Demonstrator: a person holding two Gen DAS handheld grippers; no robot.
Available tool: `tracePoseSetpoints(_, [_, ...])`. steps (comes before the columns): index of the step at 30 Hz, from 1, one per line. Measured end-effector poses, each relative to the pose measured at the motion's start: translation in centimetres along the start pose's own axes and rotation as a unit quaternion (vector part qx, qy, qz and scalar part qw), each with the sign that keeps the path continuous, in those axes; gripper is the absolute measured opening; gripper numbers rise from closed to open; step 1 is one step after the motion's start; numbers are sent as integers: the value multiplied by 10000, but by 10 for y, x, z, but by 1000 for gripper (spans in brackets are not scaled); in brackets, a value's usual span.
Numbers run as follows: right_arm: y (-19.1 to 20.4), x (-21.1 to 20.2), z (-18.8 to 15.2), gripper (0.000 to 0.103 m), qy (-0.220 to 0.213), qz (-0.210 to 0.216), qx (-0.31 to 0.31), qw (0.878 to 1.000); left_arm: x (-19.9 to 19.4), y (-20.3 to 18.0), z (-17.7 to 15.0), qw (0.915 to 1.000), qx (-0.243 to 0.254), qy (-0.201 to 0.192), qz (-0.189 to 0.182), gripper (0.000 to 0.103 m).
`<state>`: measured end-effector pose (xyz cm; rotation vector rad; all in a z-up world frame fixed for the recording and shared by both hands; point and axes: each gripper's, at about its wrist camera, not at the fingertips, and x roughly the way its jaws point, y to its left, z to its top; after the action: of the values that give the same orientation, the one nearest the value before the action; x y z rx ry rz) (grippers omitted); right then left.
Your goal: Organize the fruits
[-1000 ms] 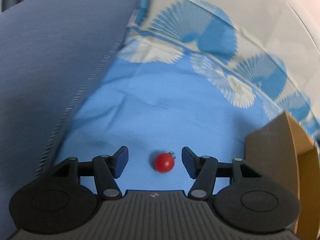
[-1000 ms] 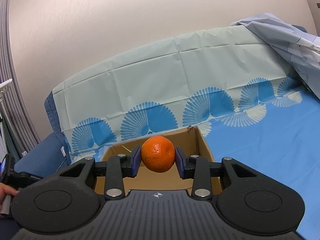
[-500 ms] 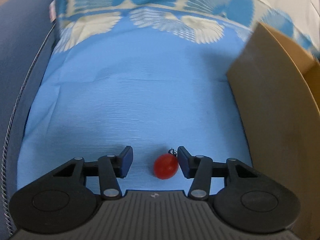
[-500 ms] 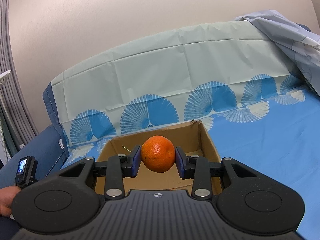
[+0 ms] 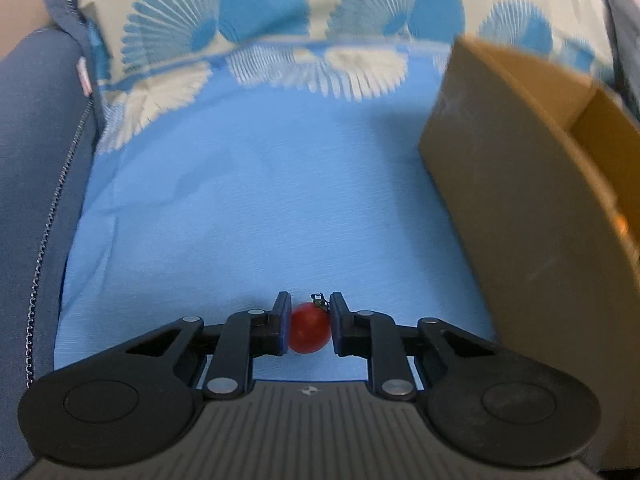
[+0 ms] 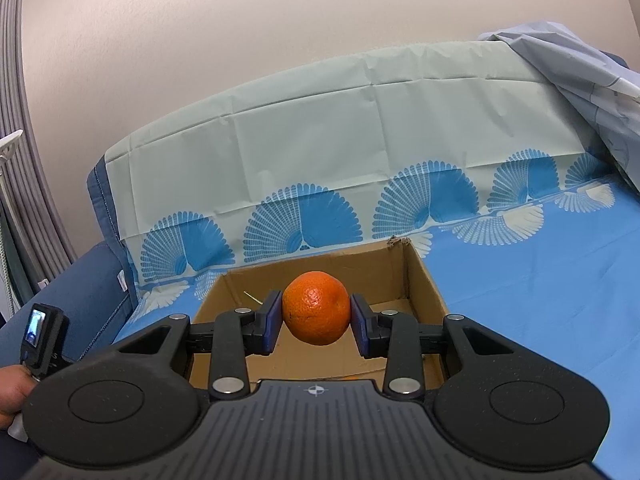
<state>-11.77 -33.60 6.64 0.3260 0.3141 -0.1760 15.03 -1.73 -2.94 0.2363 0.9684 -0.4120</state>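
Over on the left, against the blue sofa arm (image 5: 36, 184), the left gripper (image 5: 307, 326) has its jaws pinched narrow on a small red cherry tomato (image 5: 310, 328), pads pressing both sides, the fruit low over the light blue sheet (image 5: 256, 208) or perhaps touching it. Moving right, the cardboard box (image 5: 516, 216) stands beside that gripper, its near wall tall and close. Further right, the right gripper (image 6: 316, 322) holds an orange (image 6: 317, 307) squarely between its blue pads, poised above the open box (image 6: 424, 280), with something orange just visible on the floor inside. Now the risks, as I read them: that tomato is soft and slick, so too hard a squeeze could split it, and too light a hold could let it roll out on the lift. Swinging it rightward, the left gripper might clip the box wall or crowd the right gripper over the opening. And the orange, dropped from this height, could bounce.
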Motion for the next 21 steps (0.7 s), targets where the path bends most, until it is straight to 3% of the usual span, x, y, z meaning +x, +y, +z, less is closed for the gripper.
tracePoseSetpoints(4, [0, -1, 0, 38, -21, -12, 2, 10000, -25, 8, 2, 9973, -316, -651, -144, 22])
tracePoseSetpoints(12, [4, 3, -2, 37, 134, -173, -149, 9996, -87, 7, -4, 9816, -677, -1736, -418, 22])
tracePoseSetpoints(21, [4, 4, -2, 38, 335, -274, -275, 9987, -136, -50, -13, 9738, -621, -2032, -805, 22])
